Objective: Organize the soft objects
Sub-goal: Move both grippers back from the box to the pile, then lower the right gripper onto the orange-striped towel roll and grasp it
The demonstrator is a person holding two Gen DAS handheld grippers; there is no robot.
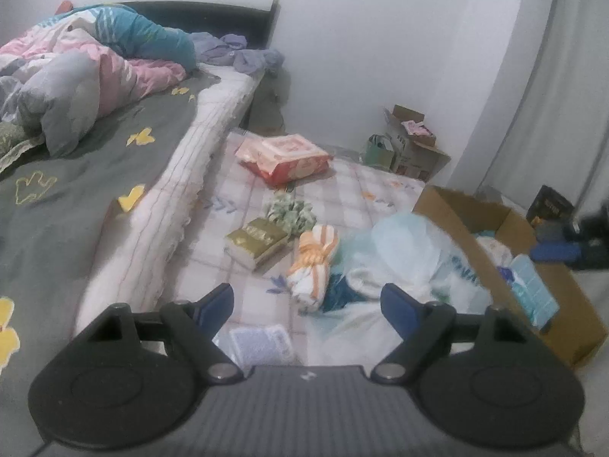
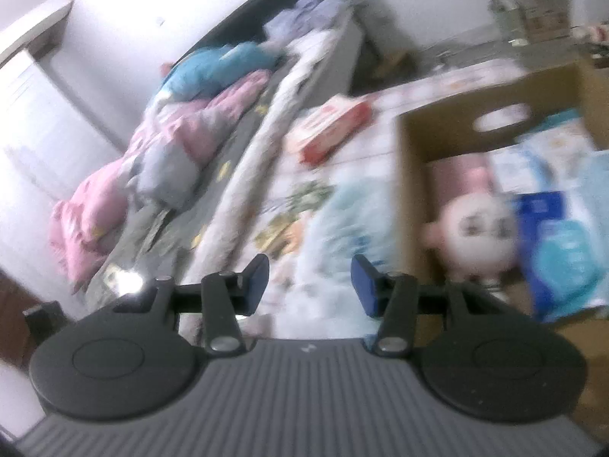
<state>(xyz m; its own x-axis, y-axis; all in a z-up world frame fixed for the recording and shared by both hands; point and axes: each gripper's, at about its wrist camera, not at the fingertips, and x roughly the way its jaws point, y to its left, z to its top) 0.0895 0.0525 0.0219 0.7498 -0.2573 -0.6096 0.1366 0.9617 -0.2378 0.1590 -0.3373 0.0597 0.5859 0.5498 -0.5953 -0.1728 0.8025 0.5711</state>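
My left gripper [image 1: 306,301] hangs wide and empty over the floor mat [image 1: 342,182]. The orange-striped cloth roll [image 1: 314,262] lies just ahead between its fingers, long axis running away from me toward the mat's far edge. My right gripper [image 2: 310,285], part open and empty, sits beside the cardboard box [image 2: 418,133], so I judge the left nearer the roll.

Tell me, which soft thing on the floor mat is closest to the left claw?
The orange-and-white striped bundle, rolled and tied, lying just ahead of the open left claw. The gold pack and red-and-pink pack lie farther away.
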